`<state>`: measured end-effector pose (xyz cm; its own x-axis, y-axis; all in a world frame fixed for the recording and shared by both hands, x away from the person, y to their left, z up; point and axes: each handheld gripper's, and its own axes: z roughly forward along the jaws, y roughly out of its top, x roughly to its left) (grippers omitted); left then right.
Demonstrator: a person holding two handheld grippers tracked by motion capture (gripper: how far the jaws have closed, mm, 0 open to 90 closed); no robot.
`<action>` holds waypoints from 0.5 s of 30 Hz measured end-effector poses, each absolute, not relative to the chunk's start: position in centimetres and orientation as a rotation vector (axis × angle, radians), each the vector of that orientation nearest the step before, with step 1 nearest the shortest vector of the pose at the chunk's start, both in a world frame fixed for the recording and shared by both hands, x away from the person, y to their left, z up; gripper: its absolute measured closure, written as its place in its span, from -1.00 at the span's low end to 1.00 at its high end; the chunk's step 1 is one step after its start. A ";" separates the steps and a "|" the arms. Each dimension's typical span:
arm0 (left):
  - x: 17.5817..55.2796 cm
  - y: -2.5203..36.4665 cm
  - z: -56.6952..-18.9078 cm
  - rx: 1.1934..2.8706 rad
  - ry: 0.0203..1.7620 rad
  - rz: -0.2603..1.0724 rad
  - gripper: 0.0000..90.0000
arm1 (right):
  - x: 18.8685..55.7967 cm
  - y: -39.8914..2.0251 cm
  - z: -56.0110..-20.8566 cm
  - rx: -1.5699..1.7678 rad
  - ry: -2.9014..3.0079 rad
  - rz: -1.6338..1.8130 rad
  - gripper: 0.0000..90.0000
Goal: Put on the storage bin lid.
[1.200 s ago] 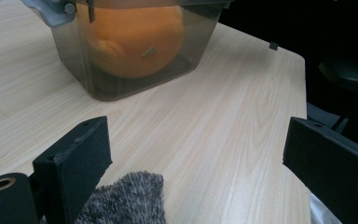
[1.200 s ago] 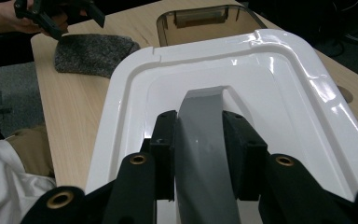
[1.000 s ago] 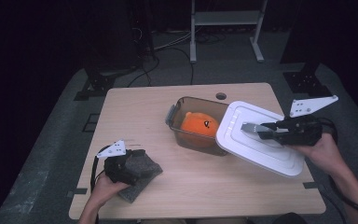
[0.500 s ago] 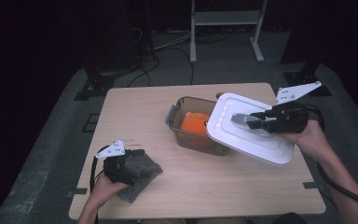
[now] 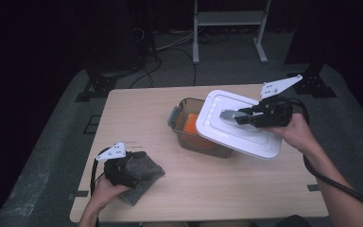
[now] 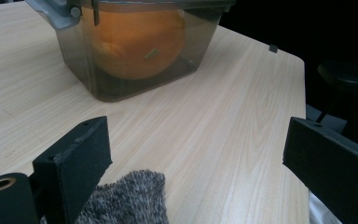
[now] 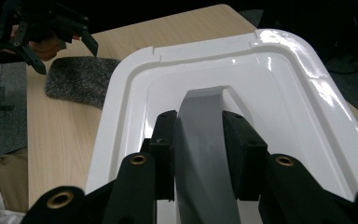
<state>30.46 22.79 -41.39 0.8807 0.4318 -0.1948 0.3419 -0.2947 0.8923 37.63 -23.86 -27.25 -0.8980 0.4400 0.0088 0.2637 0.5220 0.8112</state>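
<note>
Right gripper (image 5: 238, 115) clenched on white lid's (image 5: 231, 135) grey handle (image 7: 205, 154), hovering tilted over orange-filled container (image 5: 189, 135); sealing pending. At seven o'clock, left gripper (image 6: 205, 158) released above grey cloth (image 5: 142, 175).

Table (image 5: 137, 118) lit from overhead, surroundings near black; glare on white lid (image 7: 279, 88), close jaws soft-focused

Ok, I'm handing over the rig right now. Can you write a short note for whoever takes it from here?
Right tongs: shut on the grey handle of the white lid, held tilted over the container.
Left tongs: open, resting at the grey cloth near the table's front left corner.
Container holds an orange, with no lid on it yet.
Done: lid picked up.
Left: probably lower the lid level onto the container, seat it, release.
</note>
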 end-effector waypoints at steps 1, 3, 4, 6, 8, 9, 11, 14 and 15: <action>30.5 22.8 -41.4 1.906 0.572 0.099 -0.85 | 37.8 -23.6 -27.3 0.593 2.566 1.318 0.46; 30.5 22.8 -41.4 1.905 0.572 0.099 -0.85 | 38.1 -23.1 -27.3 0.582 2.568 1.324 0.46; 30.4 22.8 -41.4 1.905 0.573 0.100 -0.85 | 38.2 -22.9 -27.3 0.579 2.568 1.325 0.46; 30.4 22.9 -41.4 1.903 0.573 0.100 -0.85 | 38.6 -22.5 -27.3 0.571 2.571 1.335 0.46; 30.4 22.9 -41.3 1.904 0.571 0.103 -0.85 | 38.9 -22.1 -27.2 0.567 2.572 1.343 0.46; 30.4 22.9 -41.3 1.904 0.571 0.104 -0.85 | 39.2 -21.9 -27.2 0.560 2.572 1.349 0.46; 30.4 22.9 -41.3 1.902 0.571 0.104 -0.85 | 39.5 -21.4 -27.2 0.555 2.572 1.359 0.46; 30.4 22.9 -41.3 1.906 0.564 0.105 -0.85 | 40.1 -20.8 -27.5 0.560 2.580 1.360 0.46; 30.4 22.8 -41.3 1.906 0.565 0.104 -0.85 | 40.3 -20.5 -27.7 0.556 2.587 1.361 0.46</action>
